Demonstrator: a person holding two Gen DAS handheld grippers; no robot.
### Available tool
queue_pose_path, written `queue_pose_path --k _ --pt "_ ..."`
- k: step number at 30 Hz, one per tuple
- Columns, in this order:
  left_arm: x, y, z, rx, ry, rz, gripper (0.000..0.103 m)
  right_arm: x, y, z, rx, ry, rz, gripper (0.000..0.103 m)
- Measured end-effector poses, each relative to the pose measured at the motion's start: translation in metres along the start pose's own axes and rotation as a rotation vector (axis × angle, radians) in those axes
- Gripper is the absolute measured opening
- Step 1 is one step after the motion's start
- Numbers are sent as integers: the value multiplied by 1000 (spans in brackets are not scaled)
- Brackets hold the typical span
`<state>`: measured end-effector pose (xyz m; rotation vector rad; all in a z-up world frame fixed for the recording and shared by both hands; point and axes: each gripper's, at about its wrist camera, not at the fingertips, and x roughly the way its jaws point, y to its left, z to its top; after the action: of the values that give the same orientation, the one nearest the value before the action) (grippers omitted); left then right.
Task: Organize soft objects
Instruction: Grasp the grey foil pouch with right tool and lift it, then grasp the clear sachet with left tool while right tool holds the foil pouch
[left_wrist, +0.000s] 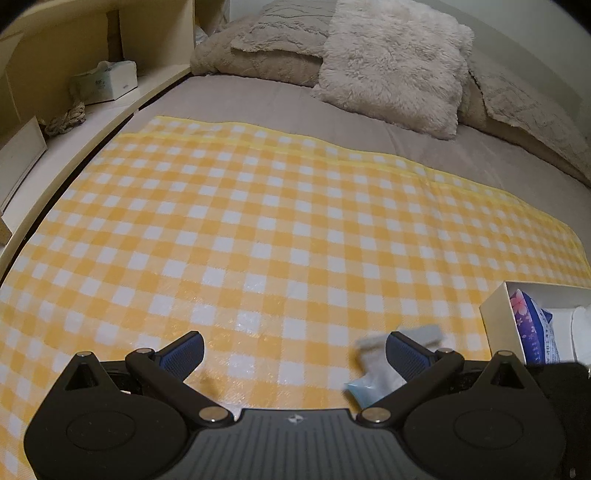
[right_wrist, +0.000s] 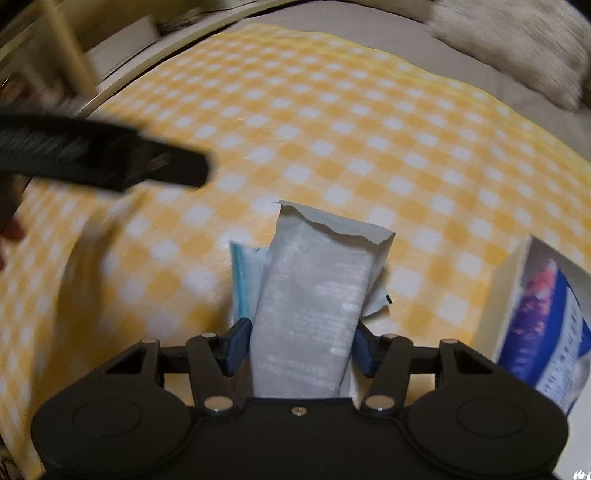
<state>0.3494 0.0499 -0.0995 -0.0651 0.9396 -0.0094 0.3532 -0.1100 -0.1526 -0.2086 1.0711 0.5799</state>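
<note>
My right gripper (right_wrist: 301, 345) is shut on a grey-white soft packet (right_wrist: 314, 295), held upright above the yellow checked cloth (right_wrist: 332, 129); a light-blue packet (right_wrist: 243, 280) sticks out behind it on the left. The same packets (left_wrist: 376, 365) show blurred in the left wrist view, behind my right finger. My left gripper (left_wrist: 295, 350) is open and empty just above the cloth (left_wrist: 258, 221). A white box (left_wrist: 498, 314) at the right holds a blue flowered pack (left_wrist: 532, 328); it also shows in the right wrist view (right_wrist: 509, 288).
Fluffy pillows (left_wrist: 391, 62) lie at the head of the bed. A shelf along the left holds a tissue pack (left_wrist: 107, 81) and a coil of rope (left_wrist: 66, 118). The left gripper appears blurred in the right wrist view (right_wrist: 110, 162).
</note>
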Motion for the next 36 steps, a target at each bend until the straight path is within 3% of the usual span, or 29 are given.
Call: queue_pose_path --k 3,9,14,21,24,30,34,36 --pt "-2 0 1 1 -10 -5 103 -7 4 1 22 -4 93 56" --pt "-7 -6 2 9 -20 -33 103 -47 -14 5 97 -120 13 55" --pt "12 -14 -6 -145 94 -96 103 -81 -41 -4 171 -209 -57 55" --pt "43 -43 -22 -287 200 -61 103 -103 -83 -12 291 -290 -91 56" --pt "54 -57 -26 -320 205 -6 103 -109 -97 -16 321 -310 -100 56" --pt "69 -94 -28 -251 144 172 103 -118 -112 -22 354 -333 -113 56" --pt "80 -119 -35 -116 144 285 103 -120 -117 -27 353 -332 -118 56" --pt "81 -124 -35 -102 133 299 103 -120 -118 -28 340 -327 -129 56"
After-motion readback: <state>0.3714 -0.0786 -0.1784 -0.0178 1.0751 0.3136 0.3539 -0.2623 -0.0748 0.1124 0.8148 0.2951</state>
